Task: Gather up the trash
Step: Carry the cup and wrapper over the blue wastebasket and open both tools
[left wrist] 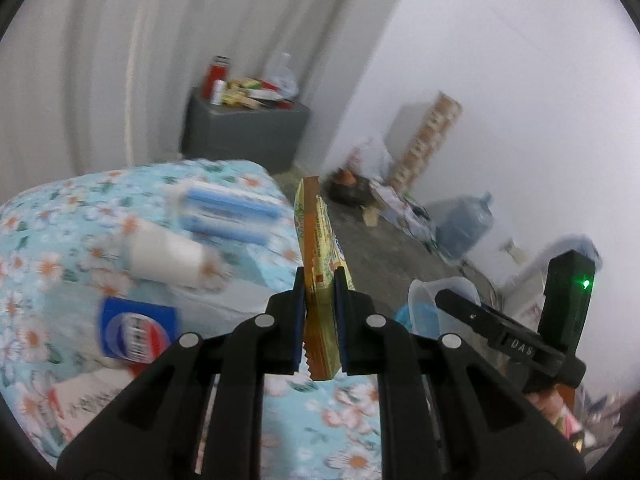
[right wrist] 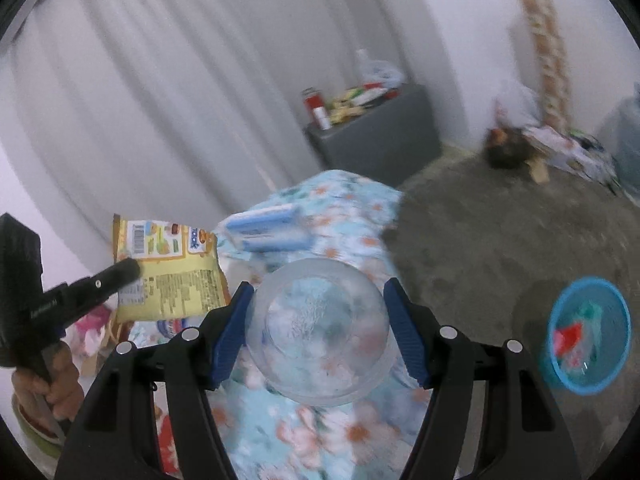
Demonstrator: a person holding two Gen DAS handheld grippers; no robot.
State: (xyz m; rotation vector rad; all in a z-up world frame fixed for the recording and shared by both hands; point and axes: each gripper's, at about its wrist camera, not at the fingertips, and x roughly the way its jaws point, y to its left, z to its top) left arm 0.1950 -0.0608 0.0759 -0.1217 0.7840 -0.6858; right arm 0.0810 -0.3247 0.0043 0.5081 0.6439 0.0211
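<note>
Over the floral bed (left wrist: 48, 240), with a blue bin (right wrist: 588, 344) on the floor, the right gripper (right wrist: 316, 320) clasps a clear bowl (right wrist: 320, 324) while the left gripper (left wrist: 318, 312) pinches a yellow wrapper (left wrist: 316, 240) upright, both held aloft.

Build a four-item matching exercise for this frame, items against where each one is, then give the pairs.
Items:
1. yellow snack wrapper
2. clear plastic container
3. blue basket
4. blue-and-white packet

Places:
A. on the floor, with scraps inside
B. pinched between the left gripper's pads
C. lying on the floral bedsheet
D. between the right gripper's wide-set pads

Pairs: 1-B, 2-D, 3-A, 4-C
</note>
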